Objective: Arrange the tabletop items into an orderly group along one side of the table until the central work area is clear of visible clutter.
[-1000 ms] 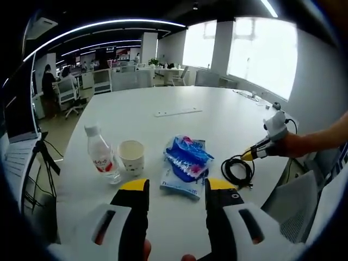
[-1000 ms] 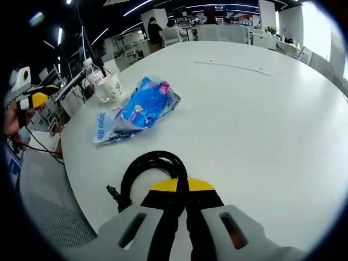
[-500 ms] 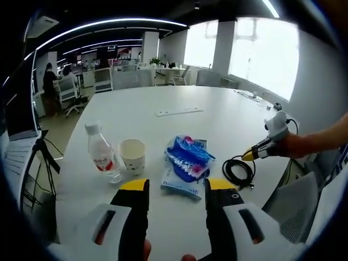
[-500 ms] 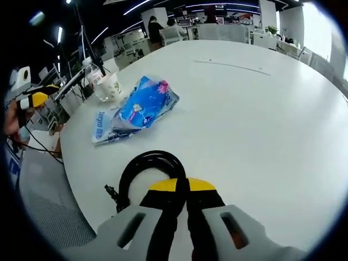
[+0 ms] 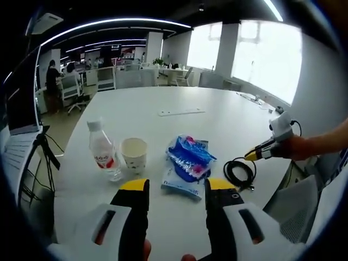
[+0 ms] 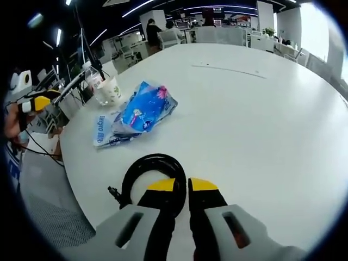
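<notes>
1. Four items already sit in a loose row along the near edge of the white counter (image 5: 217,119): a water bottle (image 5: 101,150), a paper cup (image 5: 134,155), blue snack bags (image 5: 186,163) and a coiled black cable (image 5: 239,173).
2. Taking the paper cup as landmark in the left gripper view: the bottle stands just left of it, almost touching; the blue bags lie near on its right, one on top of another; the cable coil lies further right, past the bags and close to the counter's rim.
3. Beyond the cup, toward the counter's middle, lies a thin pale strip (image 5: 181,112), well apart from the row. It looks like the main piece of clutter left.
4. The left hand-held gripper (image 5: 171,187) hovers on the near side of the cup and bags, jaws spread, holding nothing.
5. The right hand-held gripper (image 6: 182,185) is at the cable (image 6: 154,173); a narrow gap shows between its jaws, and I cannot tell whether any cable is pinched.
6. Judgement: the grouping is largely done; what remains is freeing the cable, tightening the row and bringing over the strip.
</notes>
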